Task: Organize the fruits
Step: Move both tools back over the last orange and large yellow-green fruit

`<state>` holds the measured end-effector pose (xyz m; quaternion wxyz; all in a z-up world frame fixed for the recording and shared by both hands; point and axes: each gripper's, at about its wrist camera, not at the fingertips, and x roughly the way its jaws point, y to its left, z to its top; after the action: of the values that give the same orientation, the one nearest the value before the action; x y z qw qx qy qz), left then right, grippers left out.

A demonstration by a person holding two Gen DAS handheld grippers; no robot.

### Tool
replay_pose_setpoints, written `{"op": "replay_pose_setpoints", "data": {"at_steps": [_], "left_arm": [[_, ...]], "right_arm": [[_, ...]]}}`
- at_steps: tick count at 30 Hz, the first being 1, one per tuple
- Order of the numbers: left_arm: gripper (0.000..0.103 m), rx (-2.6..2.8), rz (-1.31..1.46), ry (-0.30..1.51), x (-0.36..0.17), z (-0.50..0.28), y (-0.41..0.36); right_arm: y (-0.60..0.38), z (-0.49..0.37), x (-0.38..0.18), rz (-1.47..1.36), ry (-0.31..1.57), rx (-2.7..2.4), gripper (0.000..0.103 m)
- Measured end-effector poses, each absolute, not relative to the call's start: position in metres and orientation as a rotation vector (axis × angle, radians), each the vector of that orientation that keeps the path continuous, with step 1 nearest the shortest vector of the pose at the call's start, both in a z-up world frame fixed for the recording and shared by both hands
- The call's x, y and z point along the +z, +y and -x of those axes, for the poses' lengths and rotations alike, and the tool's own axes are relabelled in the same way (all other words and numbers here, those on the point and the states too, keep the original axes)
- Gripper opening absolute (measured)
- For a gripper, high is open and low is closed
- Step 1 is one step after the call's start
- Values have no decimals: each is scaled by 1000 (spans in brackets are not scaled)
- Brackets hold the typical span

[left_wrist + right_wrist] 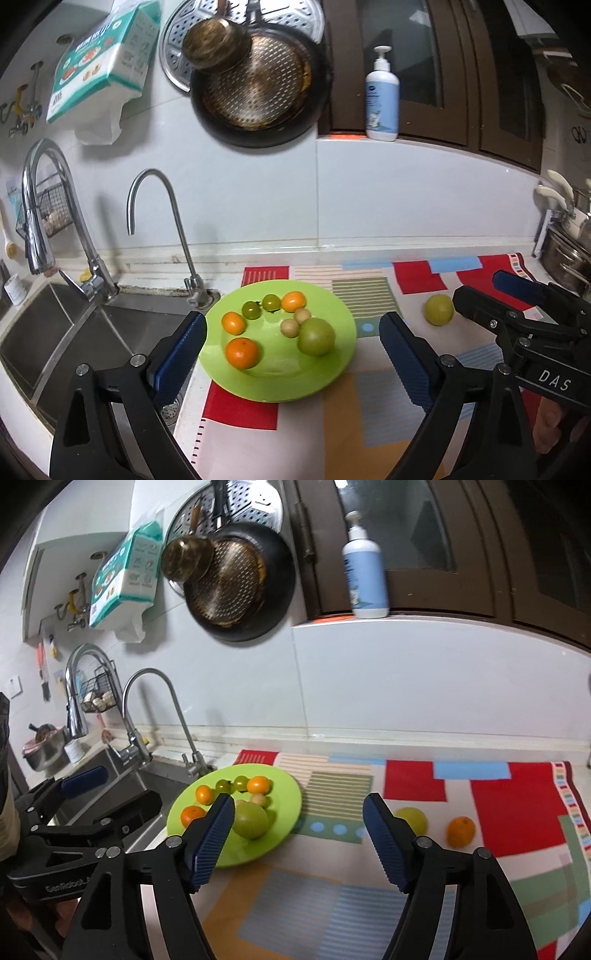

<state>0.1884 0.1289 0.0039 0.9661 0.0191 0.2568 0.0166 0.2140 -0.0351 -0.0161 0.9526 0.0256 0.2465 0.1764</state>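
With both the left gripper [291,343] and right gripper [299,834] held agape and empty, a reach rightward is judged due for the round yellow-green fruit [412,819] just beyond the right gripper's right finger, then transfer to the round lime-green plastic plate [288,786] on its left.

A: The plate [332,373] is lime green; on it lie three oranges [242,352], two dark green tomatoes [252,309], two beige little fruits [290,327] and a pale green apple [316,336].

B: And right of the plate?

A: A mat [417,782] patterned in red, sky-blue, ochre and striped blocks, bearing a yellow-green fruit [415,818] and an orange one [460,831].

B: The gripper fingers [212,843]?

A: Black, with ribbed navy pads.
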Motion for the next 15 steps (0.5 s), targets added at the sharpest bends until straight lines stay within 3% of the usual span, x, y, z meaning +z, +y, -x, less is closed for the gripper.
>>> {"op": "replay_pose_setpoints", "data": {"at_steps": [15], "left_arm": [[100,-54,-62,458,17,-176,75]], "right_arm": [[-92,-178,-1,-42,448,231,76]]}}
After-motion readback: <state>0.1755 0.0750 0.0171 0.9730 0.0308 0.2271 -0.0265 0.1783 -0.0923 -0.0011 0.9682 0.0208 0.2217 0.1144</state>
